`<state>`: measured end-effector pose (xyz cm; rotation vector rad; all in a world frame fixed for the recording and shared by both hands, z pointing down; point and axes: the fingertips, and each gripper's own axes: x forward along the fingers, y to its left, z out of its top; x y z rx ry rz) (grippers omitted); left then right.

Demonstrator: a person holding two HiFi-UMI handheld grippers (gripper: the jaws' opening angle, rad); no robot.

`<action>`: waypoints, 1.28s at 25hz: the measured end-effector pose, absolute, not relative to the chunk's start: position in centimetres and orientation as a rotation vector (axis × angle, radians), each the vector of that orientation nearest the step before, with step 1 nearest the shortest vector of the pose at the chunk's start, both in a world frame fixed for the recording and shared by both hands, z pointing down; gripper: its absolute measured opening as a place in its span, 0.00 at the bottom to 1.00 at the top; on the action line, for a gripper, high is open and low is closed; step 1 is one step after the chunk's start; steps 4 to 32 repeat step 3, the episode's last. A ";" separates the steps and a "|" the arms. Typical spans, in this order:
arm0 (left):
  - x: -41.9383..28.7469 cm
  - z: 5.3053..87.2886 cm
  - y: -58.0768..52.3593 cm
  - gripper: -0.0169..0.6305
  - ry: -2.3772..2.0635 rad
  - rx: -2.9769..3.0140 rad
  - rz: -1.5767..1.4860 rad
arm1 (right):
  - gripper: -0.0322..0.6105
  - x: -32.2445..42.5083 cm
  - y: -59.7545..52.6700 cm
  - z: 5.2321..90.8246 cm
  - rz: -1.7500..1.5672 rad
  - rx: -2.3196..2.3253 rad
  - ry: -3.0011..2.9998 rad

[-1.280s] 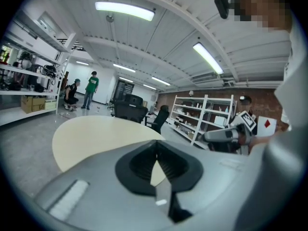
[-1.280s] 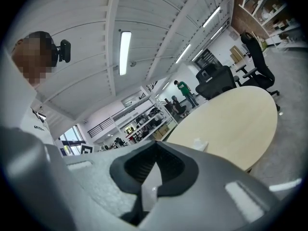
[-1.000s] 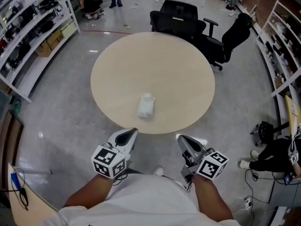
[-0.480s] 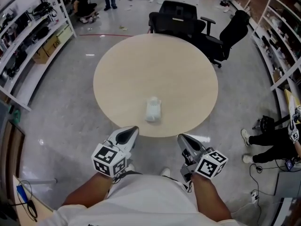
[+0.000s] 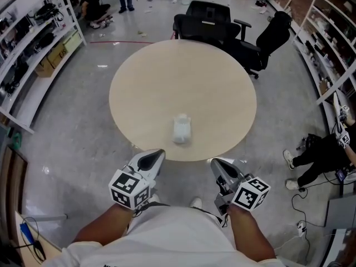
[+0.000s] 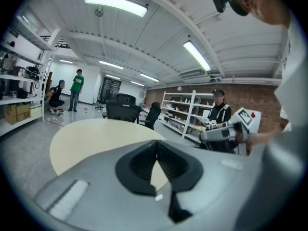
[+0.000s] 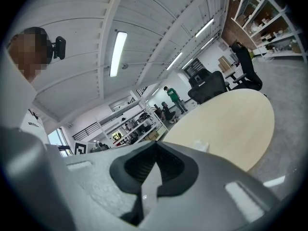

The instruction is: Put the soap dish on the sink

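Head view: left gripper and right gripper are hovering empty, jaws pressed together, while the small white soap dish is sitting near the round beige table's front edge; opening one gripper before reaching seems wise.

A person is holding the left gripper and right gripper out side by side, both pointing forward, jaws pressed together, empty.

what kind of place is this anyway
Most likely a lab or workshop hall, not a home. White shelving racks loaded with gear line the sides, black office chairs stand at the far side of a round table, and the floor is bare grey.
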<state>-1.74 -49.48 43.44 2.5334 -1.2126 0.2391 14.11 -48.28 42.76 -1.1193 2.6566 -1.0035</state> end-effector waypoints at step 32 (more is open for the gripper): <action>-1.9 43.7 -49.3 0.04 -1.211 2.527 0.241 | 0.05 13.8 -48.2 42.7 -1.003 -1.115 2.665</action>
